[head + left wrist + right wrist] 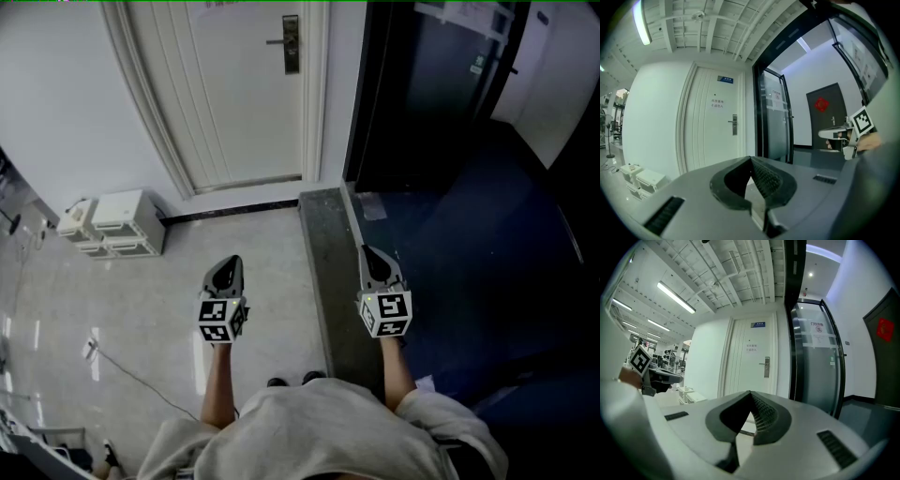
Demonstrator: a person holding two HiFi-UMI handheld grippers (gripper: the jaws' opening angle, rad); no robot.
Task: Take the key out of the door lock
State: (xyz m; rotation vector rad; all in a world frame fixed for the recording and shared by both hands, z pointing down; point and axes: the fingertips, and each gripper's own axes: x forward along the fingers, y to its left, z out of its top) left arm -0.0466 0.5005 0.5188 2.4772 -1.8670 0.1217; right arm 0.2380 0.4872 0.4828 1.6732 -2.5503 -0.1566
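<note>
- The left gripper (228, 262) is held low over the pale floor (141, 309); its jaws are closed tip to tip with nothing between them
- The right gripper (367, 251) is level with it over the dark threshold strip (323, 272), jaws likewise pressed together and empty
- The door lock (292, 44) sits on the white door (234, 94), straight ahead and well apart from both pairs of jaws
- The key is too small to make out in the lock

The pale floor (262, 244) carries stacked white boxes (117, 223) by the wall and a thin cable (141, 375).
</note>
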